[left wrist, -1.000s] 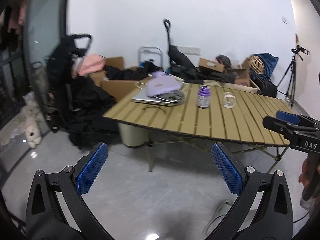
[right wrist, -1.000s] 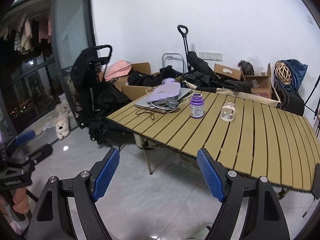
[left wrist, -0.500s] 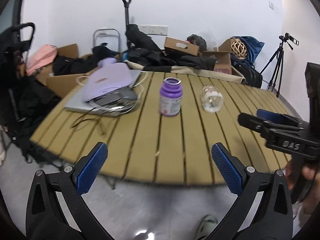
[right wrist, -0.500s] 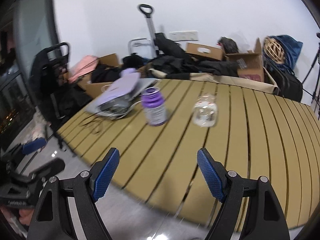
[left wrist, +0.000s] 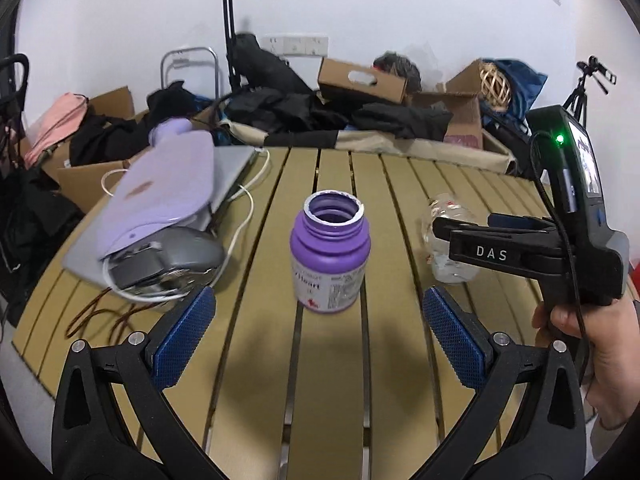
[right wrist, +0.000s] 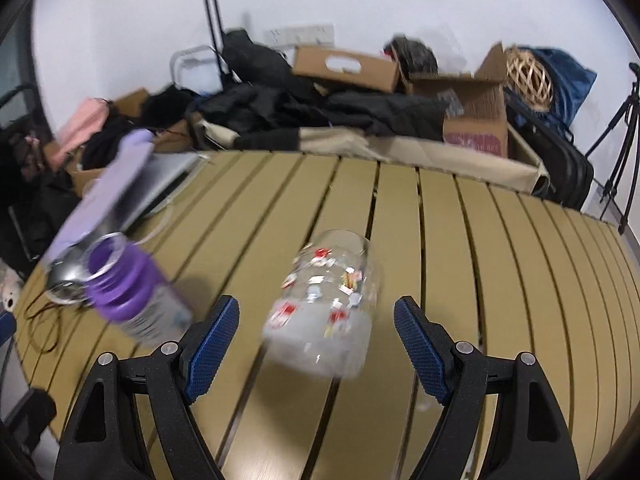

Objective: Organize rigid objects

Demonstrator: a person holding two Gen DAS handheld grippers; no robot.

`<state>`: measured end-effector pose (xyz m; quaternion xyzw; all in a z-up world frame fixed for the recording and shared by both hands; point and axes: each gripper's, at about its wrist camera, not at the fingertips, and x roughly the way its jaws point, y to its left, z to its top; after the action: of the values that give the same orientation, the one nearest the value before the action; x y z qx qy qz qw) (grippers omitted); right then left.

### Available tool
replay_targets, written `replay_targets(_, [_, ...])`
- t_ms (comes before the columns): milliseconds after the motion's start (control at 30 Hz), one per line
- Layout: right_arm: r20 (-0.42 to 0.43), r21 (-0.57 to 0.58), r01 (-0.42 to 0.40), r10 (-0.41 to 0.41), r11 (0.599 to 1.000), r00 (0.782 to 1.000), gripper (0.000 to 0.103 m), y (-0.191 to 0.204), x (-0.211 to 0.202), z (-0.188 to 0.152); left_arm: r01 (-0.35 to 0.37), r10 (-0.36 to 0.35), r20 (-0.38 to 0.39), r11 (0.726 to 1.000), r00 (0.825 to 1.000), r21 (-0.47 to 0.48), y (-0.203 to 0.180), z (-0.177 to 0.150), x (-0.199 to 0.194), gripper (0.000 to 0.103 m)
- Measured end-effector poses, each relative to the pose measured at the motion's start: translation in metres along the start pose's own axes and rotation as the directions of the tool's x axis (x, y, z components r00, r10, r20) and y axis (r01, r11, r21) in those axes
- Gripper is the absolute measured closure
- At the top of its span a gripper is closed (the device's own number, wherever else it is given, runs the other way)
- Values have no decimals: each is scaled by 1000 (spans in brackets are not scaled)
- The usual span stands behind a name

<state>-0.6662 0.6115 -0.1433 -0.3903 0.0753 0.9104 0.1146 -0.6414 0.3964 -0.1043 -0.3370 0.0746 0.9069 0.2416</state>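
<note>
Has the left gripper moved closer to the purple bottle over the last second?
Yes. The left gripper went forward over the slatted table; the purple bottle, far off before, now stands just beyond its open jaws.

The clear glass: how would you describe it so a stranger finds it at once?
On the slatted table, right of the open purple bottle, stands the clear glass. Unlike the opaque bottle, it is see-through, with small red and white pictures.
</note>
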Motion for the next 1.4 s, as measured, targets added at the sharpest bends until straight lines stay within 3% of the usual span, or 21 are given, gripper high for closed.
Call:
replay_targets(33, [-15,5,-8,8,1000,1000,19,-2,7,2,-5,5,-15,1000,1000,-2,0,2,10,0])
replay_targets(100, [-35,20,-37,37,999,999,35,-4,19,1,-3,2,-42,1000,999,-6,0,3,22,0])
replay_targets(167, [-24,20,-82,82,996,996,38,-5,17,-3,35,-37,-63,999,997,-31,4,2,27,0])
replay_targets(267, [-41,-94,-213,210,973,977,39,10,-1,-25,97,-100,-61,994,993,-54,10,-2,26,0])
replay_targets(367, [-44,-332,-311,314,891,948,38,42,-31,-61,97,-99,-54,994,994,-41,10,-1,30,5])
replay_targets(433, [-73,-441,-357,363,824,929,38,63,-45,-79,118,-121,-89,992,989,-41,7,-2,38,19])
replay_targets(533, [-109,-509,-421,428,751,897,38,82,-55,-96,118,-121,-131,992,984,-32,-1,-6,43,39])
replay_targets(633, [-102,-561,-432,460,706,882,36,90,-63,-112,92,-93,-148,996,985,-16,-4,-10,42,51])
replay_targets(667, [-100,-561,-431,459,707,883,35,89,-63,-114,85,-86,-155,996,984,-17,-3,-10,42,53])
replay_targets(767, [-92,-560,-376,396,738,914,25,82,-63,-119,65,-68,-143,998,987,-22,5,-15,34,54])
replay_targets(867, [-62,-525,-332,354,784,933,25,59,-68,-113,35,-34,-153,999,988,5,7,-23,31,54])
replay_targets(933, [-45,-501,-306,329,809,943,25,47,-70,-111,49,-51,-129,999,990,-19,12,-21,20,52])
replay_targets(1000, [-40,-470,-294,312,832,949,25,39,-74,-110,90,-94,-105,995,990,-44,16,-17,8,34])
replay_targets(1100, [-21,-426,-273,293,863,956,25,25,-80,-103,209,-209,-148,978,967,-16,3,-18,0,13])
replay_targets(1133, [-11,-409,-265,286,873,958,25,21,-82,-102,269,-254,-233,963,939,33,-12,-23,7,7])
replay_targets(1167, [-3,-386,-257,278,886,961,25,15,-83,-98,282,-251,-291,957,923,70,-22,-28,14,2])
replay_targets(1233, [0,-328,-254,269,910,963,25,1,-82,-96,230,-168,-373,965,913,127,-43,-38,34,5])
replay_targets(1300, [-7,-271,-260,268,927,963,25,-9,-77,-94,204,-147,-387,973,910,111,-48,-41,46,43])
replay_targets(1400, [-7,-209,-282,287,936,958,25,-18,-78,-96,182,-139,-321,977,937,110,-49,-43,44,45])
